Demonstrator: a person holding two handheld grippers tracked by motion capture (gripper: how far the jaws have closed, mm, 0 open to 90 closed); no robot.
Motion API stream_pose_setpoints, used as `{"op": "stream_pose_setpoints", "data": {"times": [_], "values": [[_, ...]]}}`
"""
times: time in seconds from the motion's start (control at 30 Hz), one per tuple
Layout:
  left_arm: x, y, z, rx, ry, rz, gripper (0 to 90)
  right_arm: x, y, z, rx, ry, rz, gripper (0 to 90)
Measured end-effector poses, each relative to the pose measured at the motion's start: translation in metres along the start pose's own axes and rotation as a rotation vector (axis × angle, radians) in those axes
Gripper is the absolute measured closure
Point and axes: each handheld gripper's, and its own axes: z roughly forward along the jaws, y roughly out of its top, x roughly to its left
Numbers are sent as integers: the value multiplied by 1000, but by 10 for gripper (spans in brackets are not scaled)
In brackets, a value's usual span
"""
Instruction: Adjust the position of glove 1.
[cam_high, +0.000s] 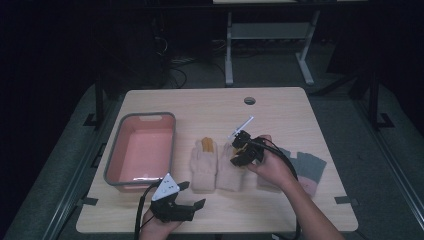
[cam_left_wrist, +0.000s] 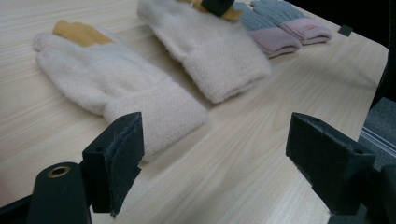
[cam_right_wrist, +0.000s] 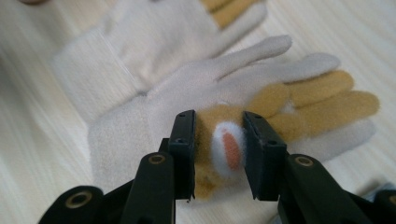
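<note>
Two cream gloves with tan patches lie side by side mid-table, the left glove (cam_high: 202, 162) and the right glove (cam_high: 229, 174). My right gripper (cam_high: 239, 150) is over the right glove. In the right gripper view the right gripper (cam_right_wrist: 219, 149) is shut on that glove (cam_right_wrist: 187, 88), pinching a tan fold with a white and orange spot (cam_right_wrist: 227, 148). The other cream glove (cam_right_wrist: 140, 37) lies beyond it. My left gripper (cam_high: 192, 196) rests near the front edge, and its jaws stand wide open (cam_left_wrist: 215, 154) with nothing between them, facing the cuff of the left glove (cam_left_wrist: 107, 79).
A pink basin with a grey rim (cam_high: 114, 150) stands at the left of the table. A pair of grey and pink gloves (cam_high: 306, 170) lies to the right of the person's right hand. A cable hole (cam_high: 249, 100) sits near the table's far edge.
</note>
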Motion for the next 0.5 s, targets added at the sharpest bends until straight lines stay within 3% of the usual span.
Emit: {"op": "stream_pose_setpoints", "data": {"times": [0.23, 0.5], "values": [[0, 0, -2, 1, 2, -14, 192, 10, 20, -12, -34, 23, -53, 664], [0, 0, -3, 0, -3, -16, 192, 25, 54, 3, -31, 76, -146, 662]]}}
